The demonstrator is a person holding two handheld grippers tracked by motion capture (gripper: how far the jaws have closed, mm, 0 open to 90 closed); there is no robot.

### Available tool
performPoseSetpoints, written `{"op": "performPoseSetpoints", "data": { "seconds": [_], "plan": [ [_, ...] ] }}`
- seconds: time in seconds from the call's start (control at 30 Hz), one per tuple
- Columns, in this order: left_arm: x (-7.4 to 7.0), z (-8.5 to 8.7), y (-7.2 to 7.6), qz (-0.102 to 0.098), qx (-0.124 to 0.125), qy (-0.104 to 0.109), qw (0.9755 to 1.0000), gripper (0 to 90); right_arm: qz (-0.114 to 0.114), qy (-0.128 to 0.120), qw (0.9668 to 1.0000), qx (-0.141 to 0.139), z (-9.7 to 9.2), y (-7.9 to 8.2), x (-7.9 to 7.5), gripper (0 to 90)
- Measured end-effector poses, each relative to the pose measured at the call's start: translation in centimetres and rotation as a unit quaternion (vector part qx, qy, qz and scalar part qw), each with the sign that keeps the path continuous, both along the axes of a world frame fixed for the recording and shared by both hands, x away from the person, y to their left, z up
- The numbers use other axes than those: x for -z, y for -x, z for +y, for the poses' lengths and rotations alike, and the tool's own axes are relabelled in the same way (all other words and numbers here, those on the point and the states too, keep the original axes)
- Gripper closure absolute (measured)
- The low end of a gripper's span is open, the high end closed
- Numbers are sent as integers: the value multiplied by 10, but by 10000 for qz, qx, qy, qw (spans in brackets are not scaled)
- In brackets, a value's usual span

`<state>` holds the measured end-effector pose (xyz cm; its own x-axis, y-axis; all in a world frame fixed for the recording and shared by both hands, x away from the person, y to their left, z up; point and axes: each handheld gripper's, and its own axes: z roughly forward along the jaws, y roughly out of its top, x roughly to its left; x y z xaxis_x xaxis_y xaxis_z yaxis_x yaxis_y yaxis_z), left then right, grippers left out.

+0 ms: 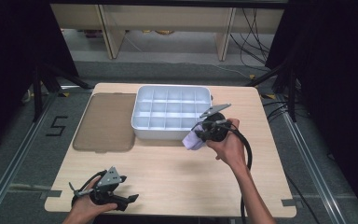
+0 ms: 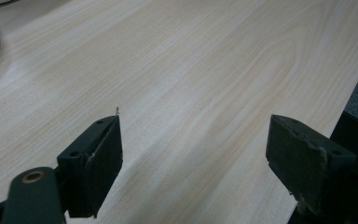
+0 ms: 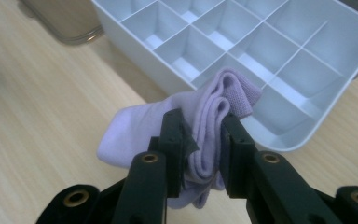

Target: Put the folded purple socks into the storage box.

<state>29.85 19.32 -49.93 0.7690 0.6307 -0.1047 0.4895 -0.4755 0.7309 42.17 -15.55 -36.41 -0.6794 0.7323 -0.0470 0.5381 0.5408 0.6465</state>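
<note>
A folded lilac sock (image 3: pixel 205 121) is pinched between the black jaws of my right gripper (image 3: pixel 201 128), held above the wood table just in front of the white divided box (image 3: pixel 279 51). From above, the right gripper (image 1: pixel 200 135) hangs at the box's near right corner with the lilac sock (image 1: pixel 193 141) drooping below it. The white divided box (image 1: pixel 142 123) has several empty compartments. My left gripper (image 1: pixel 129 199) rests near the table's front left edge; its jaws stand wide apart over bare wood, with nothing between them around the left gripper (image 2: pixel 193 140).
A translucent brown lid (image 1: pixel 105 122) lies flat to the left of the box. The wooden table (image 1: pixel 177 182) ends close behind the left gripper. Dark curtains and floor cables surround the table.
</note>
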Motion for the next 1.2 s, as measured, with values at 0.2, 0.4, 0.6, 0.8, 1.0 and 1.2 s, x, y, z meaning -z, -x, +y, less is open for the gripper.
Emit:
{"op": "performPoseSetpoints", "data": {
  "seconds": [0.2, 0.4, 0.6, 0.8, 1.0, 1.2],
  "plan": [
    [-1, 1, -1, -83, 84, -106, 9999, 182, -171, 97, 9997, 116, -8, -15, -7, 742],
    [-1, 2, -2, -64, 90, -78, 9999, 182, -215, 125, 9993, 272, -12, -30, -13, 743],
    [-1, 1, -2, -68, 97, -89, 9999, 182, -227, 328, 9981, 478, -10, -50, -15, 742],
    [-1, 2, -2, -44, 106, -74, 9999, 182, -181, 471, 9968, 618, -6, -67, -11, 742],
    [-1, 1, -1, -65, 69, -112, 9999, 182, -149, 702, 9949, 711, -4, -81, -3, 742],
    [-1, 0, 1, -18, 9, -6, 10000, 182, -81, 881, 9926, 832, -5, -92, 6, 742]
  ]
}}
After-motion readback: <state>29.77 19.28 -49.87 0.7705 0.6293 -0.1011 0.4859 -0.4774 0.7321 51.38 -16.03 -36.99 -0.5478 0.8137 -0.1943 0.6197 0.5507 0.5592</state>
